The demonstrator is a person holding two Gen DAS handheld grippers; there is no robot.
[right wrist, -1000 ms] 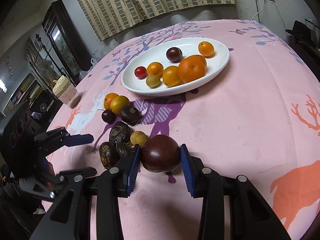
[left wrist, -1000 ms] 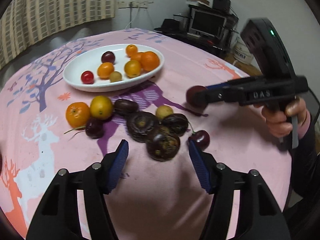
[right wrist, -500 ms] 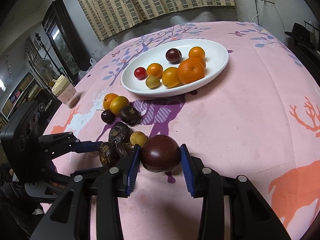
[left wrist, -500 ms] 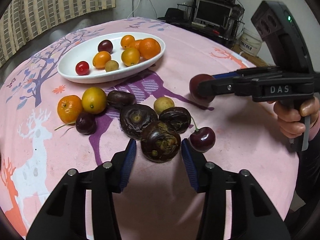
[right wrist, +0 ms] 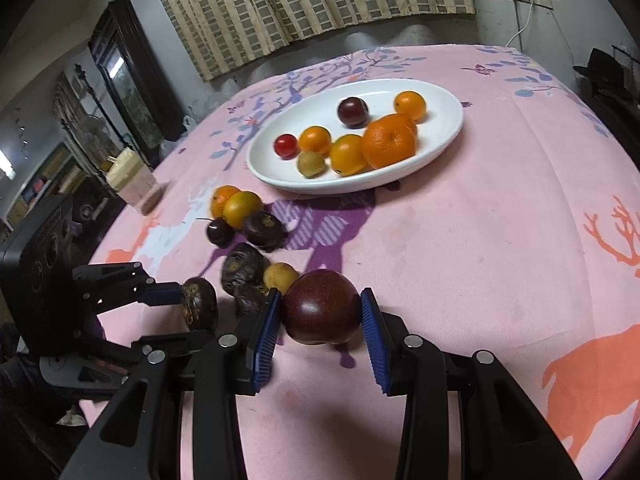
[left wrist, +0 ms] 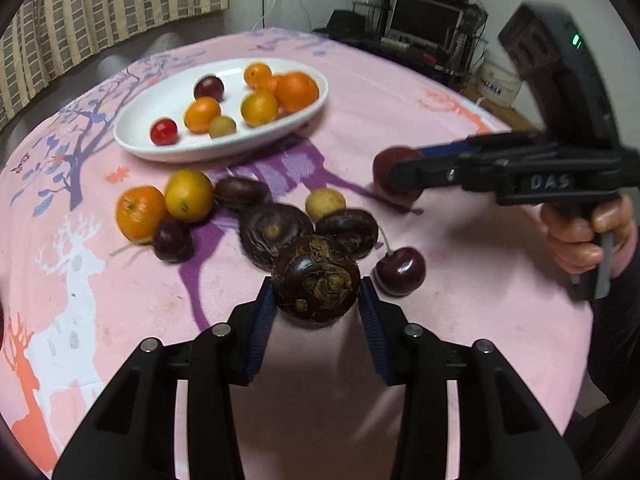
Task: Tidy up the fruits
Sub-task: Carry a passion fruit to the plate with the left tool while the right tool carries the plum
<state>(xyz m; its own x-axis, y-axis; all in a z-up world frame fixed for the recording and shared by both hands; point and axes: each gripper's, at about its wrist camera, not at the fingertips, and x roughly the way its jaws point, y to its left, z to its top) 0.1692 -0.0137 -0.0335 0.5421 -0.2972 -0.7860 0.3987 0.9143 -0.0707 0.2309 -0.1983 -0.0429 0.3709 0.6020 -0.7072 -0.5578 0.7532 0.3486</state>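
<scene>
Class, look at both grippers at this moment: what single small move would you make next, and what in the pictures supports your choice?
Probably lift the left gripper and carry its dark wrinkled fruit toward the white plate. Its fingers already clamp the fruit, the plate has bare space, and the right gripper likewise holds a plum ready to follow.

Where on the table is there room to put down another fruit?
The bare pink tablecloth right of the white plate and loose fruits is free. The plate's far left end has room too. The dark fruit pile below the plate is crowded.
</scene>
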